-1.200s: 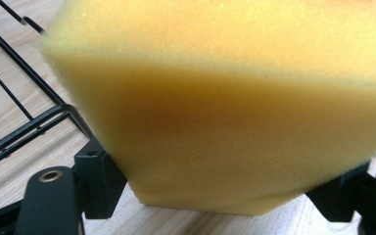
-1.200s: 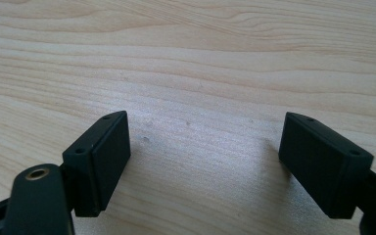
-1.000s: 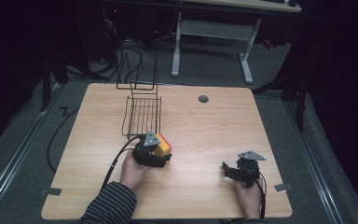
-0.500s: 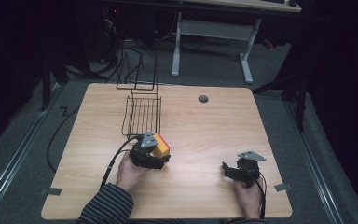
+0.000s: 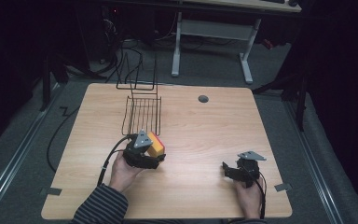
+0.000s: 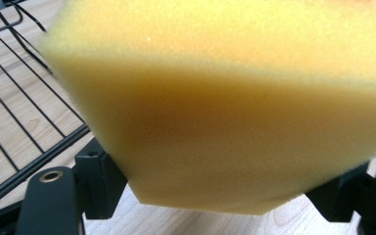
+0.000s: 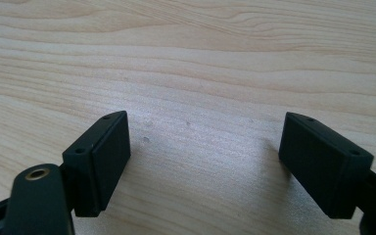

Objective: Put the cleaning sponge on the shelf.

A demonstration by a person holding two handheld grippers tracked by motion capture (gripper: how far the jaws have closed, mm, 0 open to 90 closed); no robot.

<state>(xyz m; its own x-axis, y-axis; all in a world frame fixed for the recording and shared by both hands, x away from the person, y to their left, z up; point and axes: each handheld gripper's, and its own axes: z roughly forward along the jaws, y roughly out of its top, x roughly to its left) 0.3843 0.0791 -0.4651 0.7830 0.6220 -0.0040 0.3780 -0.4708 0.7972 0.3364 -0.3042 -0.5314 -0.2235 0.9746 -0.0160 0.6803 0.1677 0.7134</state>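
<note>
The wooden table [image 5: 200,140] carries a black wire rack [image 5: 142,112] toward its far left. Just before it, the left gripper [image 6: 215,196] clamps a yellow sponge [image 6: 235,112]; the high view reveals its red top. The right gripper [image 7: 203,166] rests low at the near right, jaws apart

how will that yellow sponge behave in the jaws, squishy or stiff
Probably squishy: the sponge shows open foam texture, so the left gripper holding it likely dents it. It looks light for its bulk. The fuzzy surface should grip rather than slip, and its flat, blocky faces make rolling unlikely.
</note>
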